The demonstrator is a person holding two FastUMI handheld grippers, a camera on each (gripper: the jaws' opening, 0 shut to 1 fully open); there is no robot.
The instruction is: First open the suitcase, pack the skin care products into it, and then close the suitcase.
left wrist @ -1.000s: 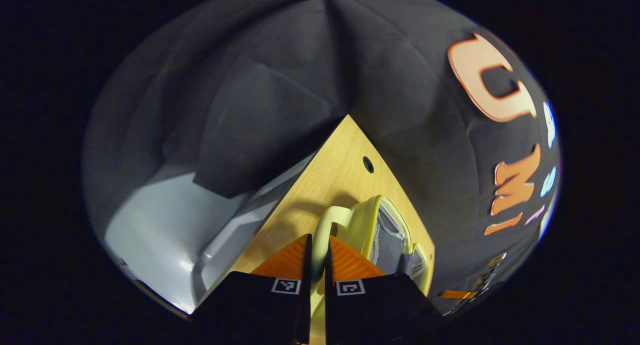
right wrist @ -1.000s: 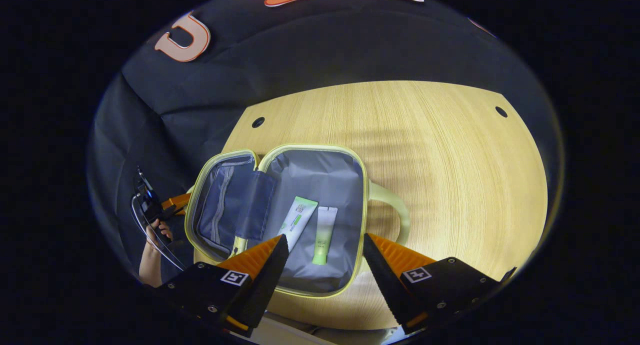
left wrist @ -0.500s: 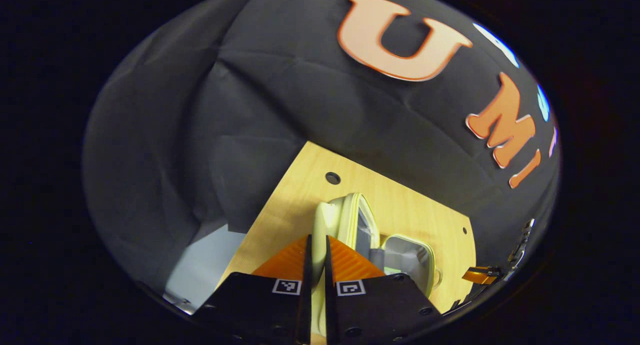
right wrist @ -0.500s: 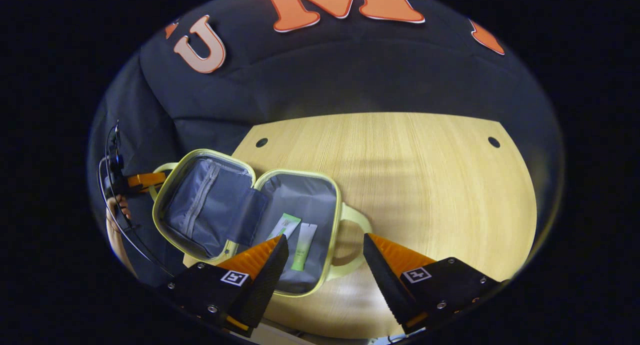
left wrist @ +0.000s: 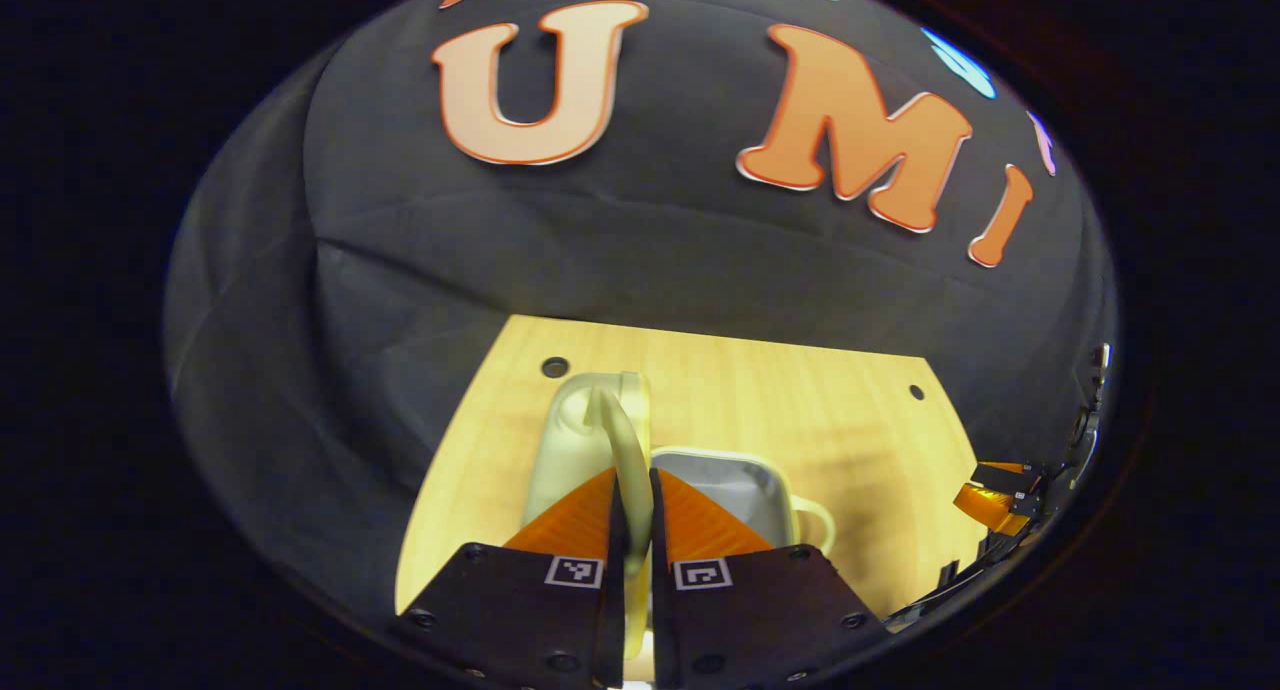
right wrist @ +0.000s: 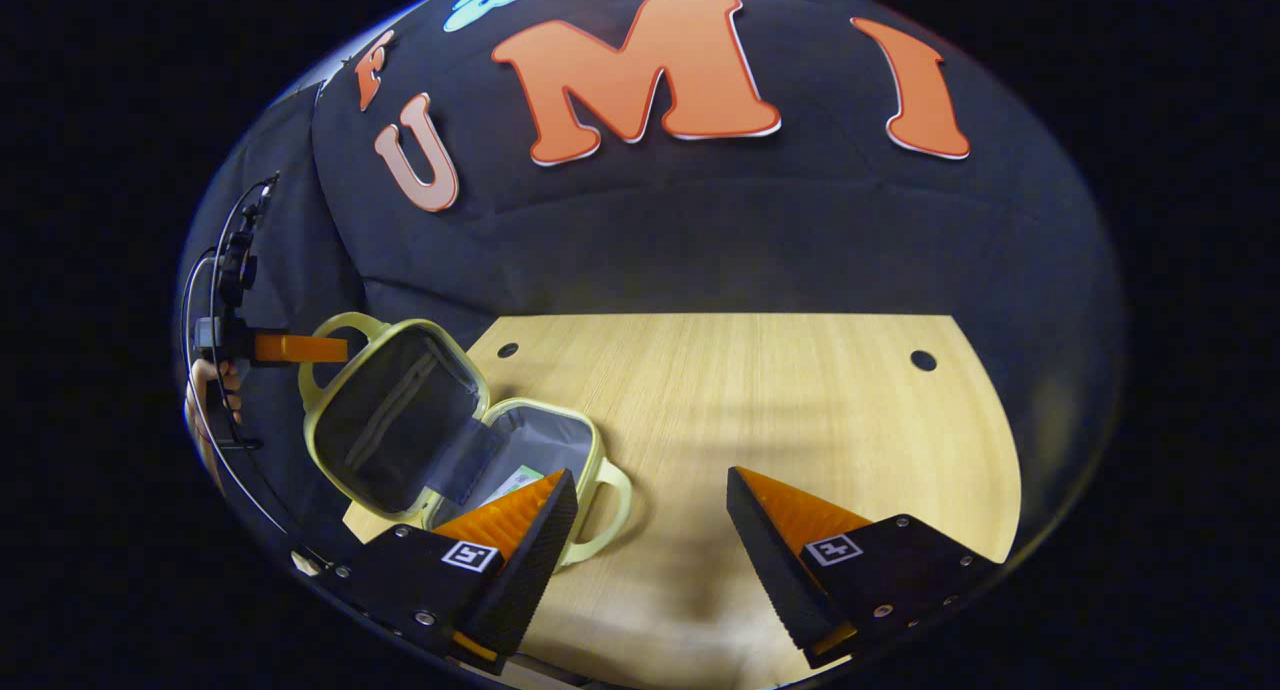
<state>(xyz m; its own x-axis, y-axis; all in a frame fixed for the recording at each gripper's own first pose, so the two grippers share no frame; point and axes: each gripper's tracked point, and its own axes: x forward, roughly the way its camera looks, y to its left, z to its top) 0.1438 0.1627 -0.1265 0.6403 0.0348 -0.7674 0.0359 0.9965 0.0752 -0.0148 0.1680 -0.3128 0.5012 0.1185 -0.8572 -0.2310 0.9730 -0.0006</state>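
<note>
The closing step is in hand. Nearest in the left gripper view, the left tool [left wrist: 630, 515] is pinched on the lid handle [left wrist: 622, 440] of the suitcase [right wrist: 455, 440], its lid [right wrist: 392, 425] raised about halfway over the base. The right tool [right wrist: 650, 515] hovers spread — empty — just right of the suitcase. A skin care tube [right wrist: 515, 482] lies inside. The suitcase sits at the table [right wrist: 760, 410] left edge, long axis across the table. Next, probably: swing the lid down onto the base.
</note>
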